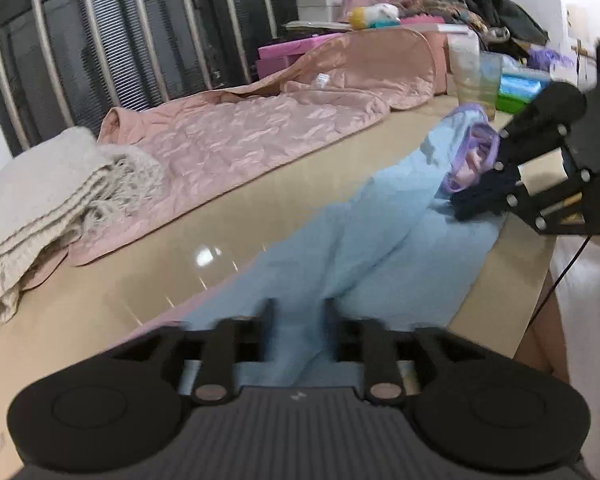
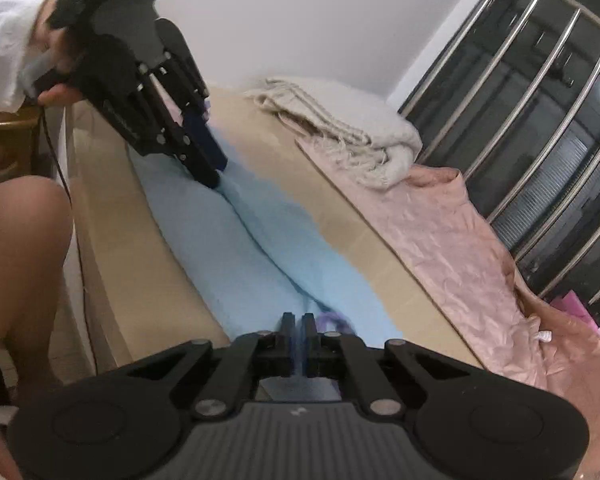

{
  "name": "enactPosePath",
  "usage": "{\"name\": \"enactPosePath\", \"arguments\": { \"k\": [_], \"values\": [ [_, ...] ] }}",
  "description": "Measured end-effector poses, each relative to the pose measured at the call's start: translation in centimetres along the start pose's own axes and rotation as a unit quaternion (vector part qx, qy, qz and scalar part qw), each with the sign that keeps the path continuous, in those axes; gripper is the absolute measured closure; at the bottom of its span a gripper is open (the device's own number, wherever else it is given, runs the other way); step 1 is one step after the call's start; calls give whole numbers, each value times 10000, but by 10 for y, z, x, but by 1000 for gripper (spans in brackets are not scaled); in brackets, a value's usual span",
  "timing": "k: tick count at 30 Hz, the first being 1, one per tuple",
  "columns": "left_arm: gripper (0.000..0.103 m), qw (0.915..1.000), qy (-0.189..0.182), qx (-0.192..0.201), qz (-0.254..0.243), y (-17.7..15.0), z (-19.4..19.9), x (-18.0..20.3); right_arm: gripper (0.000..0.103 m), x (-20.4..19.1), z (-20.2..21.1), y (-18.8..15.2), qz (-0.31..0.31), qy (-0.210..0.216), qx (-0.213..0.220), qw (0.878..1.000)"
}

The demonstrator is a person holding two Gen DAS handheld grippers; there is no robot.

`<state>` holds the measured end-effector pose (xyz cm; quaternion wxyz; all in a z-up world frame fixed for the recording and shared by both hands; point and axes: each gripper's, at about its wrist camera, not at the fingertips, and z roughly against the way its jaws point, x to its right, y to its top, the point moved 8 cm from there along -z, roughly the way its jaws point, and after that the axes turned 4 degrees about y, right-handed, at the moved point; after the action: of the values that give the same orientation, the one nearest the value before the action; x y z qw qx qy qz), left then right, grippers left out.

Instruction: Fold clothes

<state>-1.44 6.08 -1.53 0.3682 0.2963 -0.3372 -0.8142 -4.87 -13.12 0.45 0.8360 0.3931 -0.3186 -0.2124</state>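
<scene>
Both grippers pinch opposite ends of the light blue garment [image 1: 340, 248], stretched along the beige table [image 1: 148, 276]: the left gripper [image 1: 298, 312] closes its fingers on one end, the right gripper [image 2: 299, 326] clamps the purple-trimmed end. Keep even tension and lift both ends together so the fold lands flat. The pink quilt [image 1: 228, 152] and fringed cream blanket [image 2: 340, 120] crowd the far side, so fold toward the near edge.
</scene>
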Motion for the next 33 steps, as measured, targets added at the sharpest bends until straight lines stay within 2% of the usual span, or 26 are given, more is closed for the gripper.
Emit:
{"name": "enactPosePath", "arguments": {
  "k": [2,4,6,8,9,12,14,16,17,18,20,24,27,28,31,33],
  "values": [
    [51,9992,304,-23,246,-2,10,-27,78,1,6,2,-103,107,49,9999],
    [51,9940,827,-246,677,-13,15,-64,65,1,12,4,-207,214,98,9995],
    [53,9818,1159,-519,1414,-27,18,-100,65,10,12,7,-353,178,123,9991],
    [57,9652,1234,-818,2156,-39,17,-119,66,21,3,7,-471,57,83,9988],
    [57,9604,1252,-842,2342,-41,18,-122,66,22,-3,5,-488,37,44,9988],
    [57,9561,1127,-885,2555,-42,16,-117,67,16,-19,1,-490,147,-38,9987],
    [56,9578,1017,-866,2546,-43,12,-111,67,5,-25,-2,-414,265,-86,9988],
    [59,9572,1060,-964,2516,-44,4,-109,67,-3,-30,-4,-412,320,-120,9986],
    [69,9562,1129,-928,2537,-44,2,-111,67,-4,-32,-5,-451,337,-127,9983],
    [85,9550,1156,-898,2579,-43,1,-113,67,-6,-34,-6,-490,354,-133,9981],
    [100,9496,938,-839,2870,-44,-2,-117,67,-8,-38,-8,-561,377,-145,9976],
    [101,9363,815,-580,3366,-44,0,-128,67,-10,-41,-10,-659,414,-165,9968],
    [102,9190,837,-288,3841,-41,3,-142,69,-14,-44,-11,-650,448,-196,9967],
    [102,9117,843,-203,4015,-41,3,-147,75,-17,-46,-12,-625,456,-204,9968],
    [102,8899,828,-51,4486,-45,1,-161,82,-20,-46,-10,-656,475,-157,9966],
    [102,8828,864,-31,4618,-47,-3,-165,90,-22,-49,-10,-700,524,-217,9959]
  ]
}}
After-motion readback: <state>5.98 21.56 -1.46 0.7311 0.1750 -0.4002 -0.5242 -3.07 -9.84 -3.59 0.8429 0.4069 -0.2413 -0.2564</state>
